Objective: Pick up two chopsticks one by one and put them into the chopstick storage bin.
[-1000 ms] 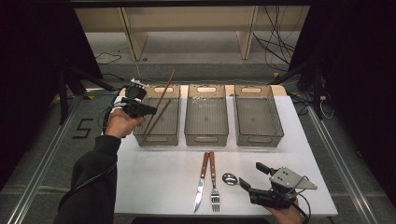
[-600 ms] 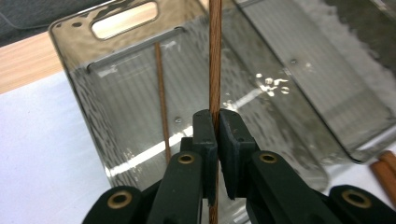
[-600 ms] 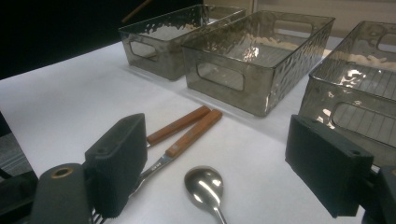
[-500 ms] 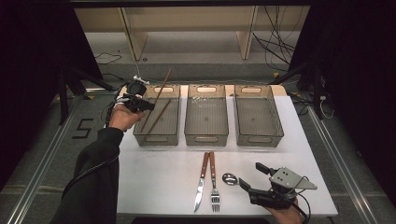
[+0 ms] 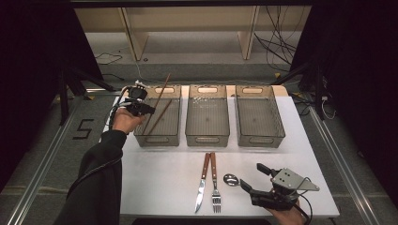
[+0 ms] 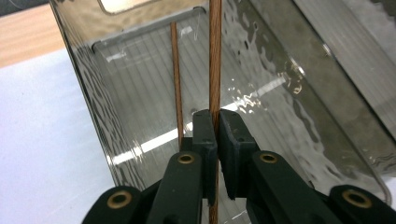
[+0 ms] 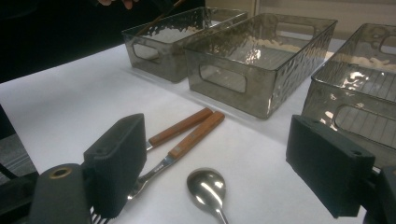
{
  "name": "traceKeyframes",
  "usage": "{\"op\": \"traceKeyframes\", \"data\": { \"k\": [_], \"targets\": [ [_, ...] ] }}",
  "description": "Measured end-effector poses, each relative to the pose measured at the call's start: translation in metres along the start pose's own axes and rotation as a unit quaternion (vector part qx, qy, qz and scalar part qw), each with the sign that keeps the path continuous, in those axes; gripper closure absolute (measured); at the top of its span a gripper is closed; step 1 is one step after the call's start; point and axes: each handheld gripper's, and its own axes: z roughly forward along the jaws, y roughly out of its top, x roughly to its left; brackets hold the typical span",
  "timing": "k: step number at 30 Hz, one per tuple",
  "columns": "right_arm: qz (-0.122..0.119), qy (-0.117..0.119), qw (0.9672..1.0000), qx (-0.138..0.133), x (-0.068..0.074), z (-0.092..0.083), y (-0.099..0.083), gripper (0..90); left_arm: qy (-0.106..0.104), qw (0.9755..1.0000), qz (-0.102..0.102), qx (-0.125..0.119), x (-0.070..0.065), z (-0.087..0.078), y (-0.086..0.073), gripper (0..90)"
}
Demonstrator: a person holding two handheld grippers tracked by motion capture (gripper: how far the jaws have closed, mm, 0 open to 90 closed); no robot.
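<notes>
My left gripper (image 5: 146,109) is at the left rim of the leftmost clear bin (image 5: 157,139), shut on a brown chopstick (image 5: 162,91) that slants up and away over the bin. In the left gripper view the jaws pinch that chopstick (image 6: 215,70), and a second chopstick (image 6: 176,79) leans inside the bin beside it. At the table's front right my right gripper (image 5: 252,176) rests open, its jaws wide apart (image 7: 219,140) with nothing between them. A spoon (image 5: 231,179) lies just left of it, then a wood-handled fork (image 5: 214,180) and knife (image 5: 202,180).
Two more clear bins, the middle one (image 5: 207,136) and the right one (image 5: 259,137), stand in a row with the left one at the back of the white table (image 5: 155,187). Dark floor and cables lie beyond the table's far edge.
My left hand has shifted a little and come down, bringing the held chopstick lower over the left bin. The right gripper and the cutlery have not moved.
</notes>
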Motion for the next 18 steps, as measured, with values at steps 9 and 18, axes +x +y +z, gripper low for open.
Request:
{"op": "traceKeyframes", "data": {
  "k": [9, 18],
  "targets": [
    [-0.001, 0.001, 1.0, 0.0, 0.0, 0.0, 0.0, 20.9, 0.005, 0.9998, -0.015, 0.012, 0.003, 0.008, -0.005, 83.8],
    [0.0, 0.0, 1.0, 0.0, 0.0, 0.001, 0.0, 20.9, -0.003, 0.9998, -0.014, -0.015, 0.0, -0.008, -0.003, 65.6]
  ]
}}
